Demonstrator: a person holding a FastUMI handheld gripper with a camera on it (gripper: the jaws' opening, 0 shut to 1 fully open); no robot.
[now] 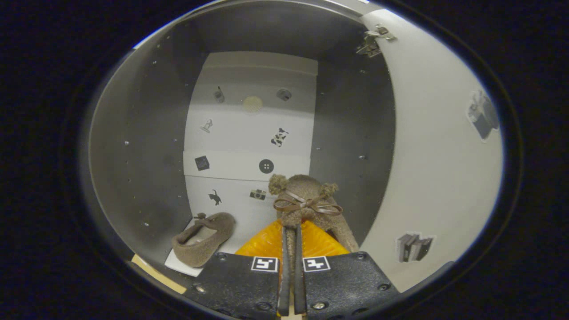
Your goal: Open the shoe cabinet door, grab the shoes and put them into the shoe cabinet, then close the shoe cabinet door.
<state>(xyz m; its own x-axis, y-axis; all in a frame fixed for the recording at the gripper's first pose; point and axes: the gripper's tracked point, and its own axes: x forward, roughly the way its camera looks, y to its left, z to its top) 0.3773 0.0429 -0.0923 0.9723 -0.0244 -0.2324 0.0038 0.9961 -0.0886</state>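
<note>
Fingers (290, 249) at bottom centre, nearly together, clamped on a thin edge of the brown fuzzy shoe (306, 200), both pressing on it. Shoe held just ahead of the fingertips, a little right of centre in the frame, toe end away, with two pom-poms and a thin brown ribbon bow (307, 205) across its top. Held shoe inside the mouth of the shoe cabinet (133, 146), above the cabinet floor; whether touching the floor or hanging clear cannot be told.

Lower left of the fingers: second matching shoe (204, 239), lying on the cabinet floor, opening turned up and toward the camera, resting partly on a white sheet (178, 263) at the front edge. Well apart from the held shoe.

Beyond both shoes, centre of the frame: pale back panel (249, 133) of the cabinet, dotted with small dark stickers, among them a cat, a camera, a button and a square. Dark grey side walls left and right of it, with rows of small shelf-pin holes.

Right side of the frame: cabinet door (435, 155), swung open, pale inner face toward the camera, two stickers on it, one upper right and one lower down. Metal hinge (372, 41) at upper right, joining door to cabinet.
</note>
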